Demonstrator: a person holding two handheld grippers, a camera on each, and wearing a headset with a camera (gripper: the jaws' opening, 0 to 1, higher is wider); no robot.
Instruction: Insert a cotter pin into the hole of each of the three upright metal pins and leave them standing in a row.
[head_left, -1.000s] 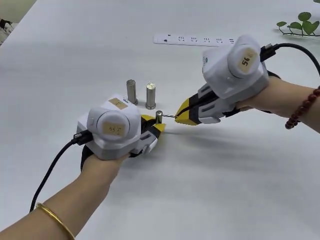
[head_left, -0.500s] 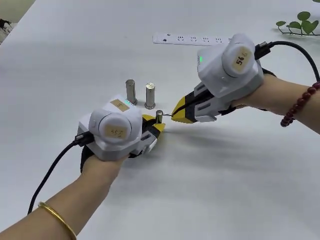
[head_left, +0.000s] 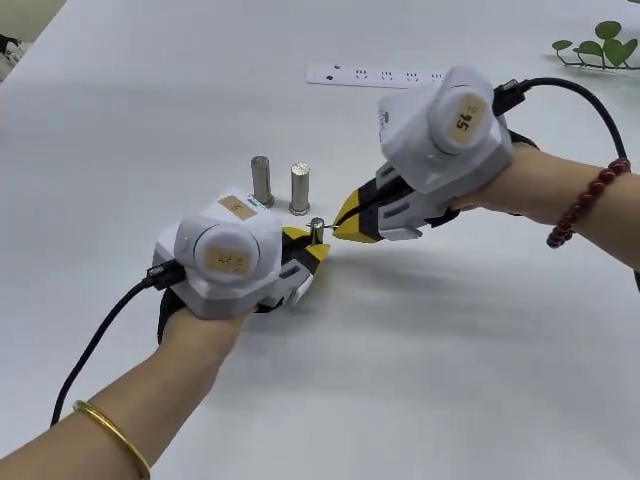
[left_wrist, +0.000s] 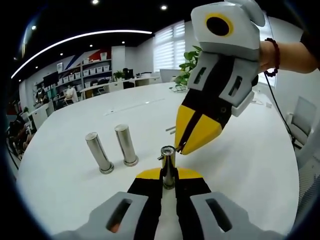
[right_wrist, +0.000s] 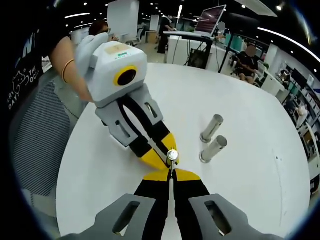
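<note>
Gripping a short upright silver metal pin low on its shaft, the left claw is clamped around it on the white desk. Just behind, a second silver pin and a third silver pin stand free, close together. At the right, the right claw is pinched together on a thin wire cotter pin, whose tip reaches the clamped pin's head.
</note>
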